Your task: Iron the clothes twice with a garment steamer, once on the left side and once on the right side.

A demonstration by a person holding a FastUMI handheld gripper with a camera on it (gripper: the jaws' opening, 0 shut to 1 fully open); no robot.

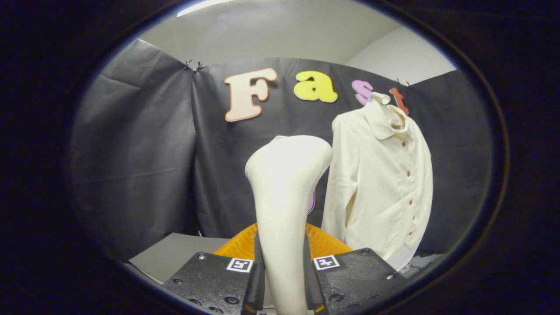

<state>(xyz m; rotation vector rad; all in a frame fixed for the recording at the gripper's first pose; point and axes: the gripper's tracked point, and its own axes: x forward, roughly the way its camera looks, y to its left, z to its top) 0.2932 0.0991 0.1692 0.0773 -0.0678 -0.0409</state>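
1. Now the gripper (283,280) has its two fingers closed on the handle of the smooth cream-white plastic garment steamer (286,183); both fingers press on the handle from the sides, so the tool is firmly held.
2. The steamer stands almost upright between the fingers. Its long axis runs up from the grip, and its wide head is at the top, turned a little to the right.
3. Just behind the handle, low down, I see a ribbed orange round object (323,245); I cannot tell what it is. Under it is a grey table surface (175,253).
4. The cream-white long-sleeved shirt with small reddish buttons (380,183) hangs beyond the fingers and to the right of the steamer head, in front of the black cloth wall (144,166). Its front faces the camera and its length runs vertically.
5. I judge that no side is being ironed yet: the head seems apart from the fabric. The coming move needs the head carried forward and to the right, toward the near sleeve side of the shirt.
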